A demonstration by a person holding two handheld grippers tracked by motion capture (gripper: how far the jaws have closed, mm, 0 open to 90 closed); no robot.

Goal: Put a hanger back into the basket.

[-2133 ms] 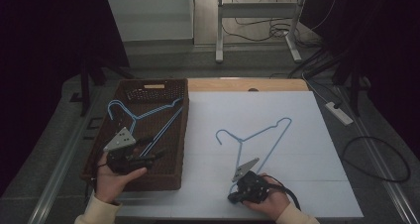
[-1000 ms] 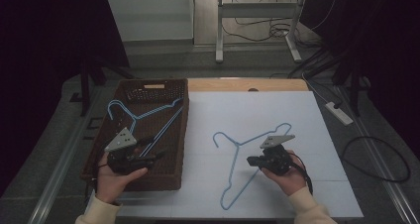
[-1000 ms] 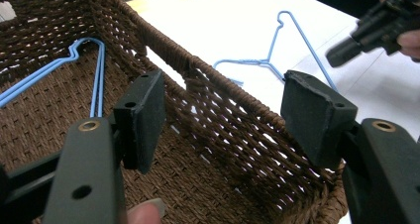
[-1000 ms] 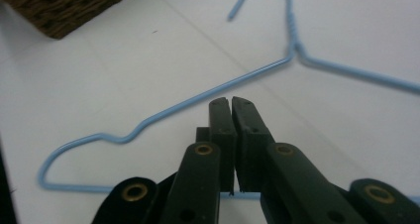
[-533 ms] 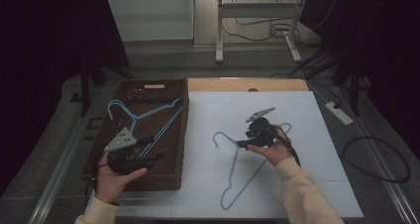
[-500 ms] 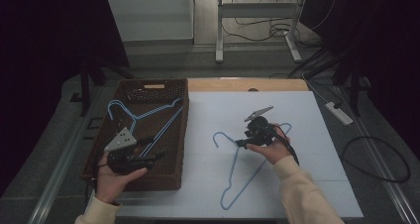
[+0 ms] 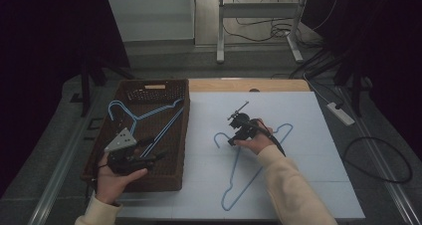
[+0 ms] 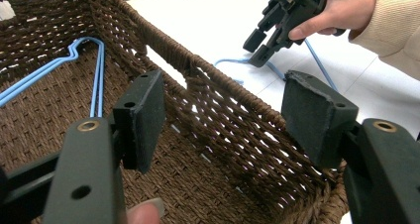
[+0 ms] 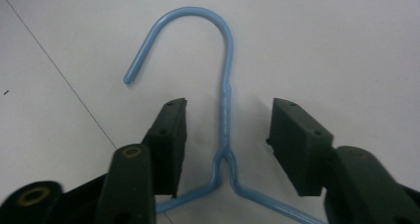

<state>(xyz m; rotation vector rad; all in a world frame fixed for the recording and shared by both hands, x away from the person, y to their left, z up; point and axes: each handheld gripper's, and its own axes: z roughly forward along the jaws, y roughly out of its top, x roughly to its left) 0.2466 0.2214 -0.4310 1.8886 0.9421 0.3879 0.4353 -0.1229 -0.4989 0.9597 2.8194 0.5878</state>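
- High view: a white table (image 7: 298,185) fills the middle, with a brown woven basket (image 7: 171,180) on its left part. Two blue wire hangers (image 7: 142,118) lie in the basket, hooks toward its far left corner.
- A third blue hanger (image 7: 241,185) lies flat on the table right of the basket, its hook at the far left end and its long bar running toward the near edge.
- The left hand holds the left gripper (image 7: 149,157) over the near part of the basket, pointing right, with a grey three-cornered plate on top.
- The right hand reaches in from the near right and holds the right gripper (image 7: 234,135) low over the hanger's neck, just beside the hook.
- Left gripper view: the left gripper (image 8: 223,115) has its jaws spread wide, with nothing between them. They straddle the basket's right wall (image 8: 237,120): one pad hangs inside over the woven floor, the other outside. The hangers in the basket (image 8: 84,60) lie far left. Beyond the wall, the right gripper (image 8: 262,45) tips down at the hanger on the table (image 8: 317,55).
- Right gripper view: the right gripper (image 9: 225,144) stands open on either side of the hanger's twisted neck (image 9: 226,115), having just been closing. Both pads are clear of the wire. The hook (image 9: 198,21) curls away beyond the jaws, its tip to the left, flat on the table (image 9: 346,45).
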